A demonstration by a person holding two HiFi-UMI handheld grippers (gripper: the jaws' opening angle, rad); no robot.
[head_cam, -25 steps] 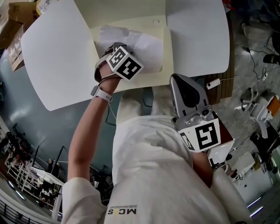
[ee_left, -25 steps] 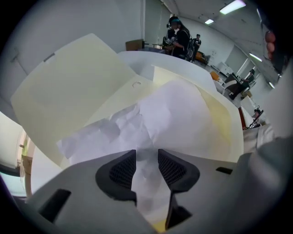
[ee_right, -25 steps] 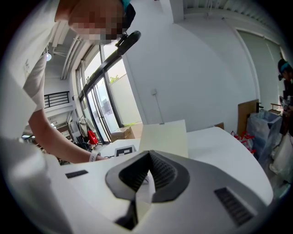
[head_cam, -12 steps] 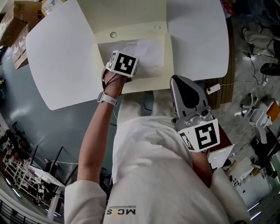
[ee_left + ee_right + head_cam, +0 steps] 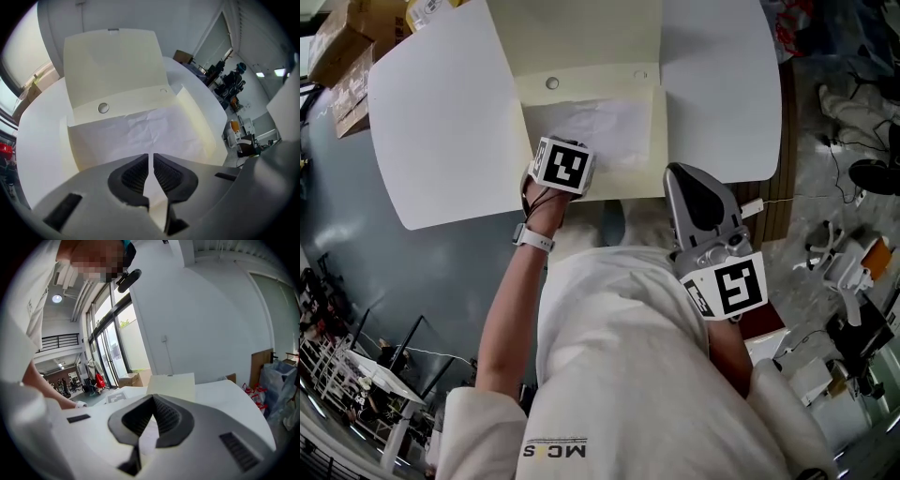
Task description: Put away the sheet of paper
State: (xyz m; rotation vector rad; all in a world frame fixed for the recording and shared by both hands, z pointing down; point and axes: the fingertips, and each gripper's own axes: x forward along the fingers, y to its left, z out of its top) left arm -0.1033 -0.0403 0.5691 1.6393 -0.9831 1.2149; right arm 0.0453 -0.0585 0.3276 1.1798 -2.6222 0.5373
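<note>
Head view hides the left gripper's jaws under its marker cube, which also covers the near edge of the one creased sheet of paper lying in the open cream folder. Left gripper view shows those jaws, which have just been closing, at a thin slit and gripping nothing; the right gripper's tips meet, empty. Shirt print reads roughly "MC S".

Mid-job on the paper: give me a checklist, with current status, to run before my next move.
1. Sheet of paper lies within the cream folder: ok.
2. Folder flap open, clear of the sheet: ok.
3. Sheet flat: not ok, it is creased.
4. Left gripper above the sheet's near edge: its fingers have just been closing to a thin slit. Whether the sheet is pinched in it: cannot tell.
5. Right gripper shut on nothing, held back by the person's body, out of the way: ok.
</note>
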